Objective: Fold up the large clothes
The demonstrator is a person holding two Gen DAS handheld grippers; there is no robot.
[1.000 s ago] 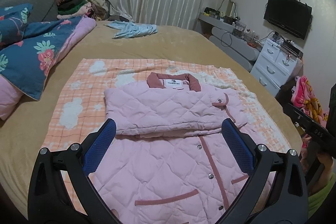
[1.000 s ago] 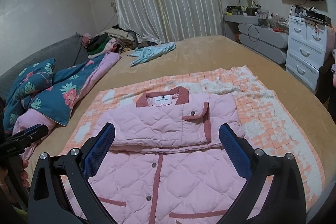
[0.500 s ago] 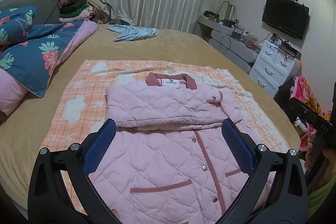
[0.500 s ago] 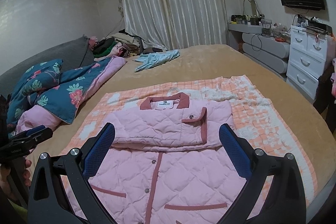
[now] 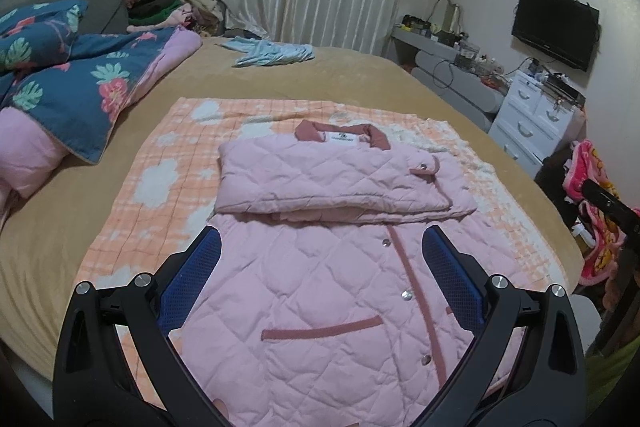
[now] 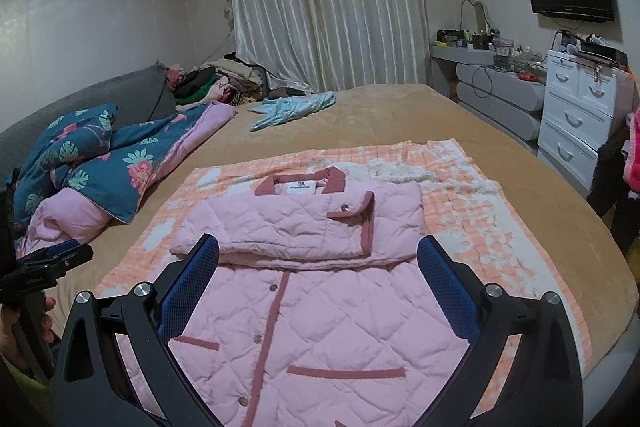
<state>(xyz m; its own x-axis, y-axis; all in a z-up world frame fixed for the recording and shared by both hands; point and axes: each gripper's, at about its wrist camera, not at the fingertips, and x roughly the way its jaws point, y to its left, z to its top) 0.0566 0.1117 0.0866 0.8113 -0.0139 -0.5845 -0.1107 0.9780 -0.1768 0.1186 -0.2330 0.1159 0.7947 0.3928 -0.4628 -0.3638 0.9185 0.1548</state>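
A pink quilted jacket [image 5: 320, 291] [image 6: 320, 311] lies flat on an orange checked blanket [image 5: 160, 179] [image 6: 472, 227] on the bed, collar at the far end. Both sleeves are folded across its chest in a thick band [image 5: 332, 179] [image 6: 296, 227]. My left gripper [image 5: 322, 251] hovers open above the jacket's lower half, nothing between its blue pads. My right gripper [image 6: 318, 259] is open too, held over the same lower half. The other gripper shows at the edge of each view.
A blue floral quilt [image 5: 68, 79] [image 6: 100, 151] is heaped at the bed's left. A light blue garment [image 5: 272, 53] [image 6: 292, 109] lies far back. White drawers [image 5: 536, 115] [image 6: 576, 123] and a grey shelf stand to the right. A clothes pile [image 6: 224, 79] sits by the curtain.
Both grippers have pulled back and risen a little, so the jacket looks smaller and more of the room shows. The jacket has not moved. Both stay open.
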